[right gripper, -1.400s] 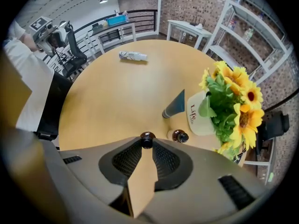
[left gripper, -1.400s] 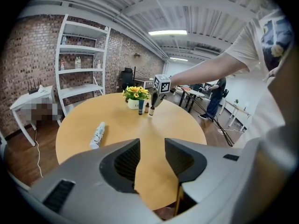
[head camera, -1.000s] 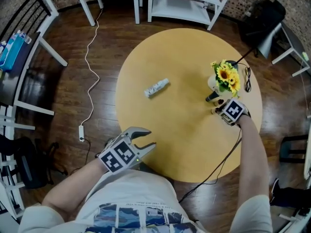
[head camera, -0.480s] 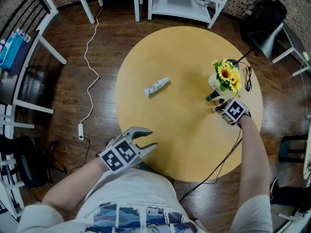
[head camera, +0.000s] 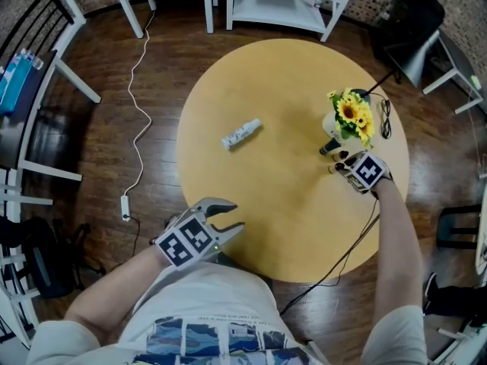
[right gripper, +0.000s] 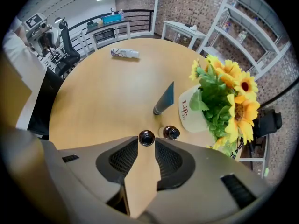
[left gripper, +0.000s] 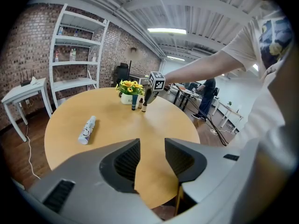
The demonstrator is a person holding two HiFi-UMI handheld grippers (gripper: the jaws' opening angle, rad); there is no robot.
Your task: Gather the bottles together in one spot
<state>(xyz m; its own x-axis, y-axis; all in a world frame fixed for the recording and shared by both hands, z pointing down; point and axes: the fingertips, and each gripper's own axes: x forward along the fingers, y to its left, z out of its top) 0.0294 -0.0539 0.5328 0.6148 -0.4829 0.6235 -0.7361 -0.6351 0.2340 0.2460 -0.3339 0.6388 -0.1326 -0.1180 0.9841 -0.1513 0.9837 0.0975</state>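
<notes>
A small brown bottle (right gripper: 146,137) is standing on the table (head camera: 281,90) beside another small bottle (right gripper: 171,132), a teal bottle (right gripper: 163,98) and the flower pot (right gripper: 189,111); a white bottle (head camera: 241,134) is lying well apart. The right gripper (head camera: 340,162) is pointing down with the brown bottle between its jaws, which have just been opening and are not pressing it. The left gripper (left gripper: 152,148) is hovering at the table's near edge, half open and empty.
</notes>
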